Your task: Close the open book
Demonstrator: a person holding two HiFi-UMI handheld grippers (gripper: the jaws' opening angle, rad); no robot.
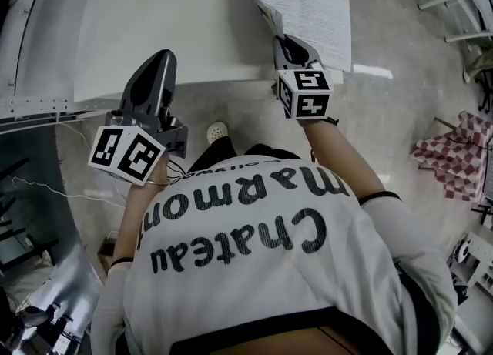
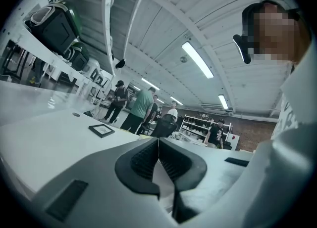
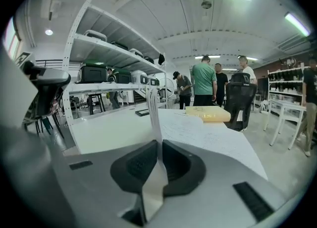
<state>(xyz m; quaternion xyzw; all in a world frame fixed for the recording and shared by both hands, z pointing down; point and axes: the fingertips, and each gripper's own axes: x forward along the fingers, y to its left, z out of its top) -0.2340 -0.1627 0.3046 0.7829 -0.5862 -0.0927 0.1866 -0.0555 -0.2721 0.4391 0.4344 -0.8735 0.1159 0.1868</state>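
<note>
The open book (image 1: 308,3) lies on the white table (image 1: 169,22) near its front right corner, printed pages up. My right gripper (image 1: 283,44) reaches over the table edge and is shut on a page (image 1: 271,18) of the left half. In the right gripper view that page (image 3: 152,113) stands upright, edge-on, pinched between the pads at my right gripper (image 3: 158,159), with the flat right-hand page (image 3: 208,138) beside it. My left gripper (image 1: 160,59) hovers at the table's front edge, well left of the book. In its own view my left gripper (image 2: 158,160) is shut with nothing in it.
A small black-framed card (image 2: 101,130) lies far back on the table, and a yellowish block (image 3: 208,114) lies beyond the book. Shelving with dark cases (image 3: 99,49) stands to the left. Several people stand behind the table near an office chair (image 3: 240,98). A checked cloth (image 1: 454,149) lies on the floor at right.
</note>
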